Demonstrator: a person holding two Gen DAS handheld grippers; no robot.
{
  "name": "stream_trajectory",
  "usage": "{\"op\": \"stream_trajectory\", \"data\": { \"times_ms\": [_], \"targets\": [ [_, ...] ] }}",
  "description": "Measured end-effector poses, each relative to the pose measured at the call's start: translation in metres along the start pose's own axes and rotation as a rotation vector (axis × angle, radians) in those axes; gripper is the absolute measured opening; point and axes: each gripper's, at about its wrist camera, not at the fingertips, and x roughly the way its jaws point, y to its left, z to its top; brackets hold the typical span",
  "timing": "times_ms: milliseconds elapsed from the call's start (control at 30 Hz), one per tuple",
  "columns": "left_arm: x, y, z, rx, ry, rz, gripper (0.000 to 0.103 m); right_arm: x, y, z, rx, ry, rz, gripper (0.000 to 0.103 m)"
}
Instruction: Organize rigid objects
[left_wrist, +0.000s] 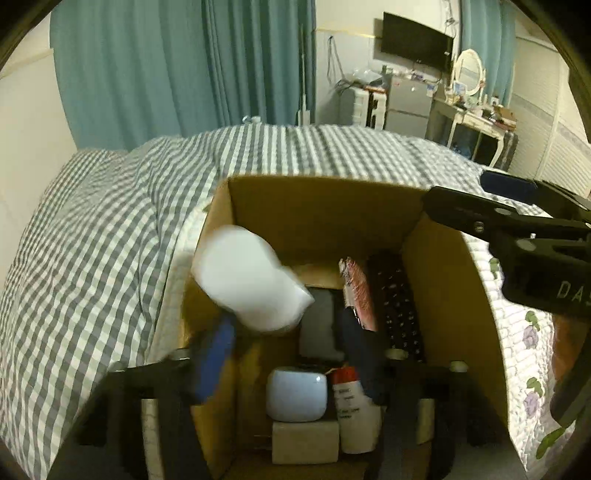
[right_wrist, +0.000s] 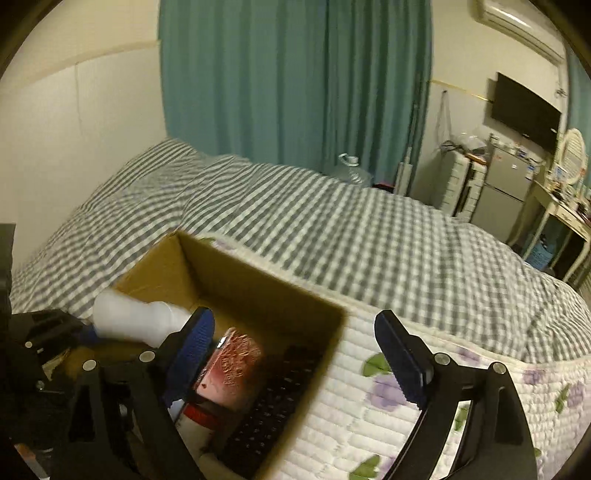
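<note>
An open cardboard box (left_wrist: 317, 214) stands on the bed. My left gripper (left_wrist: 288, 354) hangs over it with its jaws apart, and a white plastic bottle (left_wrist: 251, 280) lies blurred above its left finger, over the box. Whether the bottle is still held is unclear. The box holds a white rounded case (left_wrist: 297, 395), a red-capped tube (left_wrist: 351, 402), a pink packet (left_wrist: 356, 291) and a black keyboard (left_wrist: 400, 306). My right gripper (right_wrist: 295, 354) is open and empty over the box's right corner (right_wrist: 332, 314). The bottle also shows in the right wrist view (right_wrist: 136, 317).
The box sits on a white quilted mat with purple flowers (right_wrist: 424, 373), on a grey checked bedspread (left_wrist: 110, 206). Teal curtains (left_wrist: 177, 66), a fridge (left_wrist: 406, 107) and a dressing table (left_wrist: 476, 122) stand beyond the bed.
</note>
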Motion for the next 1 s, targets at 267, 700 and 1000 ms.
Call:
{"op": "stream_trajectory", "data": {
  "times_ms": [267, 700, 1000],
  "targets": [
    [-0.046, -0.006, 0.019, -0.019, -0.076, 0.017, 0.065, -0.059, -0.028, -0.001, 0.069, -0.006, -0.089, 0.091],
    [-0.180, -0.022, 0.040, 0.010, -0.322, 0.027, 0.072, -0.210, -0.013, 0.021, 0.069, -0.183, -0.161, 0.097],
    [-0.236, -0.040, 0.009, -0.002, -0.477, 0.014, 0.074, -0.287, -0.009, -0.010, 0.163, -0.333, -0.177, 0.103]
  ]
}}
